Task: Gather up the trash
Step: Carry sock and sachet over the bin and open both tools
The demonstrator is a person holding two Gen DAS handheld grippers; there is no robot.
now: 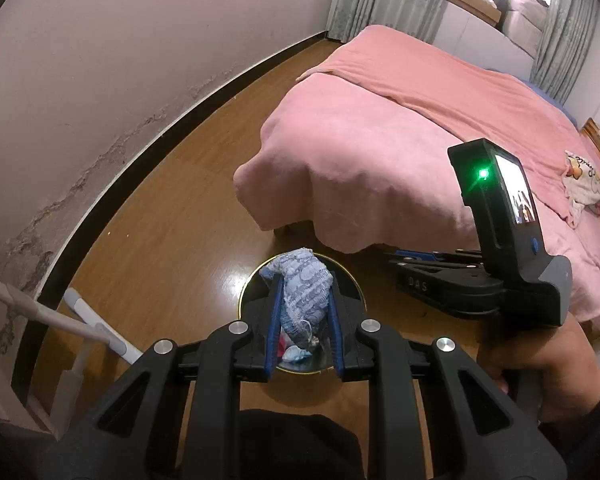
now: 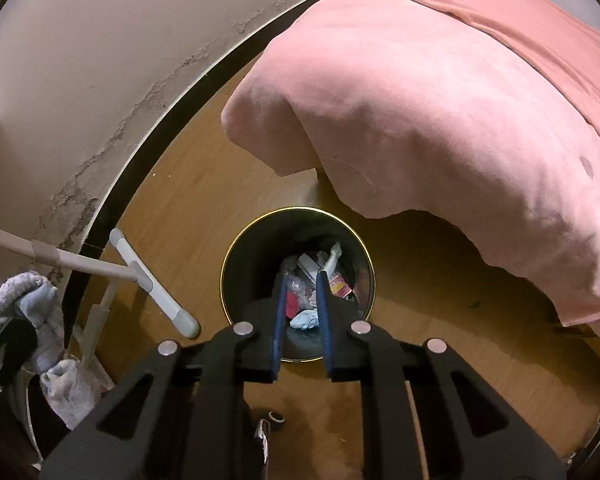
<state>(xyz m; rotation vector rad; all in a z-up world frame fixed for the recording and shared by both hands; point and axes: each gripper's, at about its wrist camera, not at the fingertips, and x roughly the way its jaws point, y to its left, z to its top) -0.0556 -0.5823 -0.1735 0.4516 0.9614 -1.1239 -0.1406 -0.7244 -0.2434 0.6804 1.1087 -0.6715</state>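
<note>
My left gripper [image 1: 305, 280] is shut on a crumpled blue-and-white knitted cloth [image 1: 306, 292] and holds it right above the round black bin [image 1: 247, 286] with a gold rim. The same cloth shows at the left edge of the right wrist view [image 2: 40, 312]. My right gripper [image 2: 303, 276] is open and empty, its blue-padded fingers hanging over the bin's mouth [image 2: 230, 256]. The bin holds several scraps of paper, tissue and wrappers [image 2: 320, 280]. The right gripper's body [image 1: 500, 240] shows at the right of the left wrist view.
A bed with a pink blanket [image 1: 380, 128] overhangs the wood floor just behind the bin. A white stand with a tube frame [image 2: 152, 284] sits left of the bin by the dark skirting board. A small black ring [image 2: 276, 416] lies on the floor near me.
</note>
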